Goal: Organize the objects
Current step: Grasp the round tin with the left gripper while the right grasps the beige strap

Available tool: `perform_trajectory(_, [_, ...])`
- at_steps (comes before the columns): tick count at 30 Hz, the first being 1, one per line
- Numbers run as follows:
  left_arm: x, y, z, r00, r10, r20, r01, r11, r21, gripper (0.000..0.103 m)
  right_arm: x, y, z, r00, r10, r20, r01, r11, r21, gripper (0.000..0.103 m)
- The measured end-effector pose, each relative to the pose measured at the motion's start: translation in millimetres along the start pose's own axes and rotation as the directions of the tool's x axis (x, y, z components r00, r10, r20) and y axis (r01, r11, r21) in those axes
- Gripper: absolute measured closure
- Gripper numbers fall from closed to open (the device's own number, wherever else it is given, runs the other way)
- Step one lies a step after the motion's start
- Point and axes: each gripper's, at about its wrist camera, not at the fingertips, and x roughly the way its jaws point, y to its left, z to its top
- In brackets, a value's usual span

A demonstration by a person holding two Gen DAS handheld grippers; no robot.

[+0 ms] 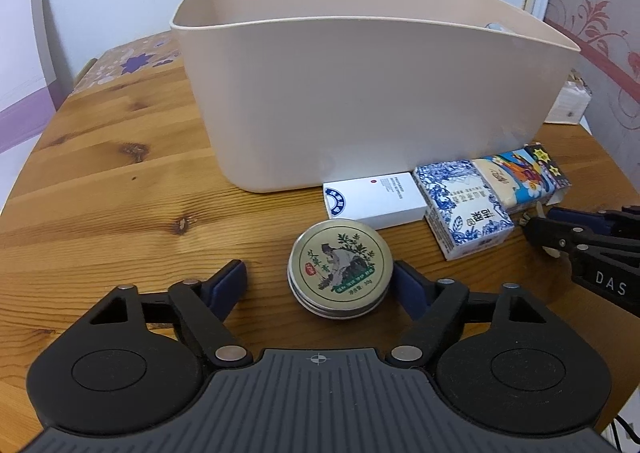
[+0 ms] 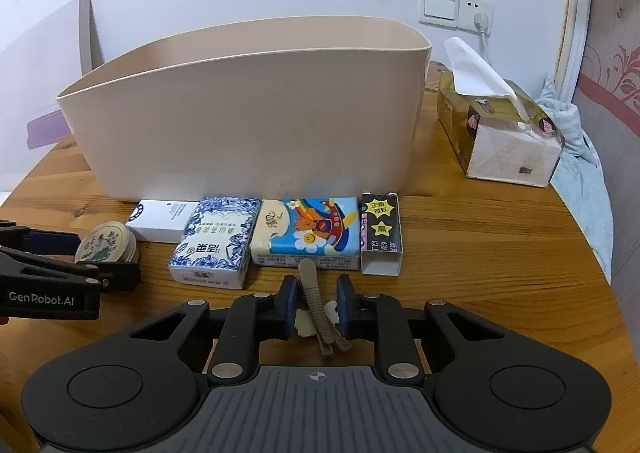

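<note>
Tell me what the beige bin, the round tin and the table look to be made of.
Beige bin: likely plastic, matte; thin, smooth one-piece walls with rounded corners.
Round tin: apparently metal, with a printed gold lid and a shiny silvery rim around the side.
Table: looks like wood, or possibly a wood-look surface, with a light sheen; grain lines and dark knots show.

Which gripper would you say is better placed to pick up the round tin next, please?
Left. The left gripper is open with the round tin between its fingers on the table. The right gripper is off to the side and already holds a hair clip.
</note>
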Motion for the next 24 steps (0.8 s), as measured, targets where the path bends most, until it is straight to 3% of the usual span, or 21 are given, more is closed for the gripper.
perform_trajectory(5, [-6.0, -3.9, -1.5, 1.000, -0.024, 0.005, 0.024, 0.999, 0.027, 0.047, -3.0, -0.2, -1.8, 1.000, 0.014, 0.003, -0.014, 1.000, 0.000, 0.086])
perform_trajectory(10, [-8.8, -5.9, -3.1, 1.000, -0.028, 0.002, 0.028, 0.999, 0.034, 0.047, -7.6, 0.2, -2.1, 1.000, 0.020, 0.009, -0.020, 1.000, -0.006, 0.093])
perform_trajectory(24, [-21.0, -1.7, -0.9, 0.999, -0.032, 0.023, 0.031, 0.999, 0.028, 0.048, -14.7, -5.1, -3.2, 0.999, 0.027, 0.025, -0.027, 1.000, 0.010, 0.093])
